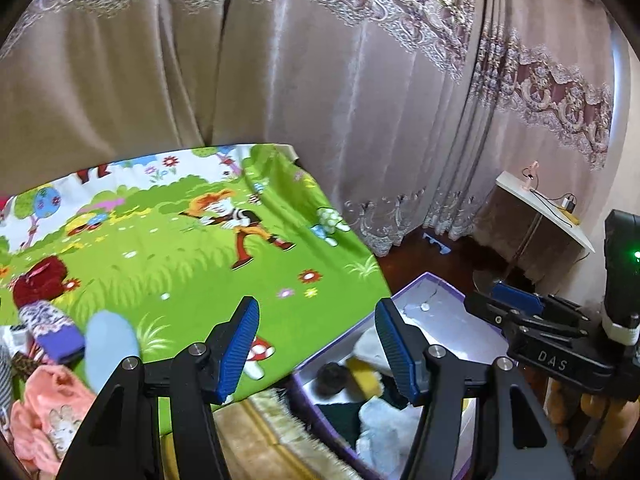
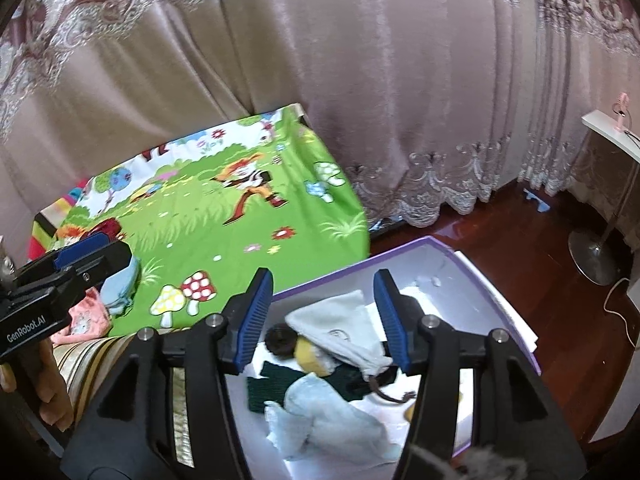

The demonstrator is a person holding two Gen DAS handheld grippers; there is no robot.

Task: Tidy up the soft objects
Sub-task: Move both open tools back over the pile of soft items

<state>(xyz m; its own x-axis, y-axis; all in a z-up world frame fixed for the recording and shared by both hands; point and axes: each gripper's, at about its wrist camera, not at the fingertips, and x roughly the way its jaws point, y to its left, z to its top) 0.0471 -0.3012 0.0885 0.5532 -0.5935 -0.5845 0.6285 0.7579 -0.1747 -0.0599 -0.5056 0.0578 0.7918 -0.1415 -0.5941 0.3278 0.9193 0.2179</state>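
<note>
**Now for the next pick: back to the pile on the mat**

Both tongs are spread wide and carry nothing. The right gripper (image 2: 324,316) hangs over the purple box (image 2: 404,250), where a white cloth (image 2: 340,332), a pale blue cloth (image 2: 320,412), a dark green knit (image 2: 272,384) and a yellow piece (image 2: 310,354) already lie in a loose heap. The left gripper (image 1: 316,344) sits above the near edge of the cartoon play mat (image 1: 192,248), just beside the box.

What is left to sort lies at the mat's left end: a pink garment (image 1: 52,412), a light blue piece (image 1: 110,344), a patterned sock (image 1: 50,324) and a dark red knit (image 1: 40,280) (all bunched close, some overlapping).

The step in hand looks like fetching another item. To do it well, I would send the left gripper toward the pile, since it is nearer. Choose a piece lying on top, the light blue one being a fair candidate, and bite a thick fold rather than a thin edge, so the fabric does not slip out. Lift straight up before crossing to the box, lest a neighbour be dragged along.
</note>
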